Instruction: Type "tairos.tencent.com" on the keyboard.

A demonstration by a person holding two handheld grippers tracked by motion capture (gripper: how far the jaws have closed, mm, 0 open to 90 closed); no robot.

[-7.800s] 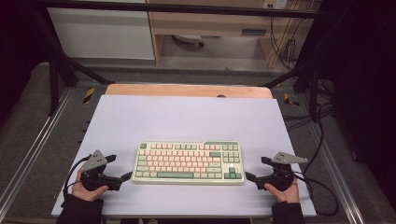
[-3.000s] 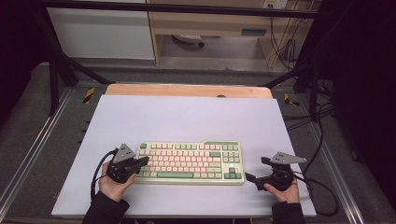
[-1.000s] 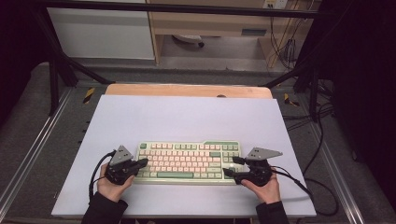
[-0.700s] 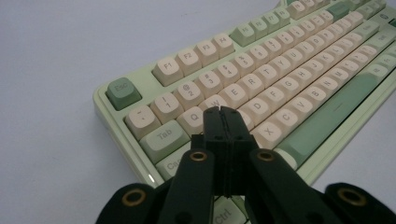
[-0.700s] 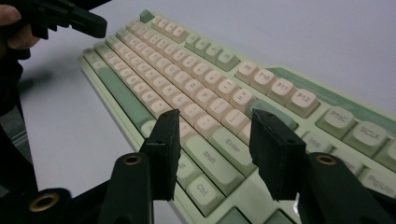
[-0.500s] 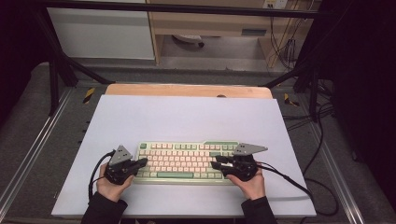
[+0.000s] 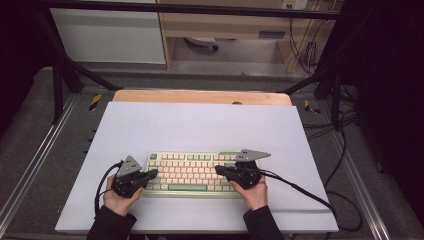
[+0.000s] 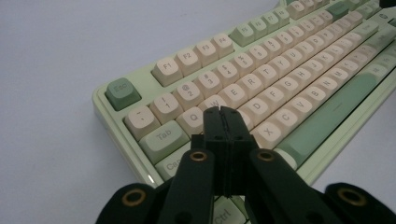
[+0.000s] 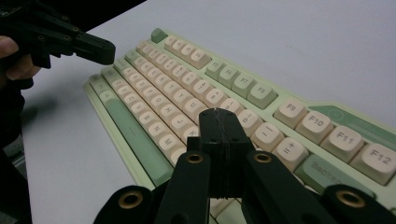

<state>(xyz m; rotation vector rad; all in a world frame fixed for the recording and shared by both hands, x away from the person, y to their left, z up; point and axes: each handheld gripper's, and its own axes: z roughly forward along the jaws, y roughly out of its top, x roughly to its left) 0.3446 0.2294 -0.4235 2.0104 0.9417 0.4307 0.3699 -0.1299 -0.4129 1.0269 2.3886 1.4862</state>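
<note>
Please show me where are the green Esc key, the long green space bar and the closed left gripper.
Green Esc key (image 8: 122,90), left gripper view, on its top face.
Long green space bar (image 8: 334,109), left gripper view, mid-length.
Black left gripper (image 8: 224,112), left gripper view, tip of shut jaws.

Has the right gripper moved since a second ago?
Yes. The right gripper has slid left from the keyboard's right end to over its keys, its jaws just closing with nothing between them.

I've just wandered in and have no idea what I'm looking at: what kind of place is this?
Probably a lab or workshop bench set up for recording handwork. A white table stands inside a dark metal frame, loose cables trail over the floor, and a person works hand-held tools over a keyboard.
</note>
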